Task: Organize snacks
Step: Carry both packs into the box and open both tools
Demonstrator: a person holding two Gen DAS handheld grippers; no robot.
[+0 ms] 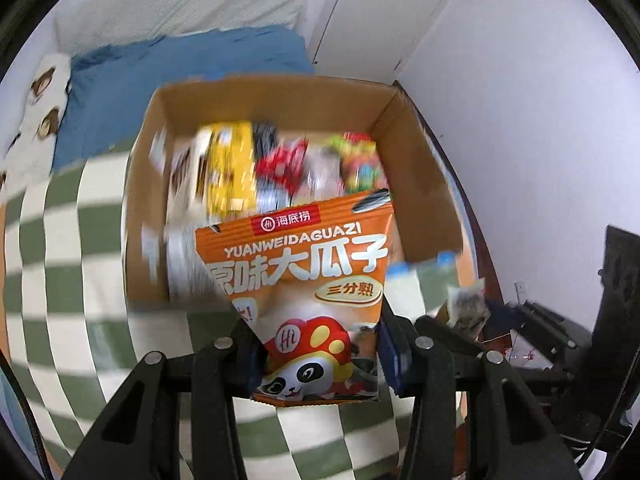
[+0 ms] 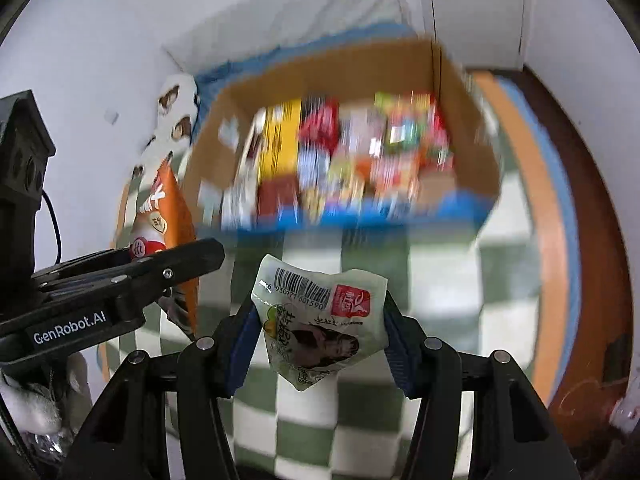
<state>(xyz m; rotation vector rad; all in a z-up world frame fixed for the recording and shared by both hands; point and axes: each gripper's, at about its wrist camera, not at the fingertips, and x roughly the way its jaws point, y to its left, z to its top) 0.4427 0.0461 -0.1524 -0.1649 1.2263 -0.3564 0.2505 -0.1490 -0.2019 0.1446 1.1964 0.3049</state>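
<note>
My left gripper (image 1: 318, 344) is shut on an orange sunflower-seed bag (image 1: 296, 264) with a panda print, held up in front of an open cardboard box (image 1: 420, 168). The box holds several colourful snack packs (image 1: 280, 164), blurred by motion. In the right wrist view, my right gripper (image 2: 320, 332) is shut on a crumpled pale green snack packet (image 2: 320, 320) showing a barcode and a red label. It hangs over the checked cloth, short of the box (image 2: 360, 68). The left gripper (image 2: 160, 268) with its orange bag (image 2: 168, 208) is at the left there.
The box stands on a green-and-white checked cloth (image 1: 80, 240). A blue blanket (image 1: 180, 72) and a white pillow with bear faces (image 1: 44, 92) lie behind it. A white door (image 1: 380, 12) is beyond; dark equipment (image 1: 560, 340) sits right. A wooden edge (image 2: 540, 200) borders the cloth.
</note>
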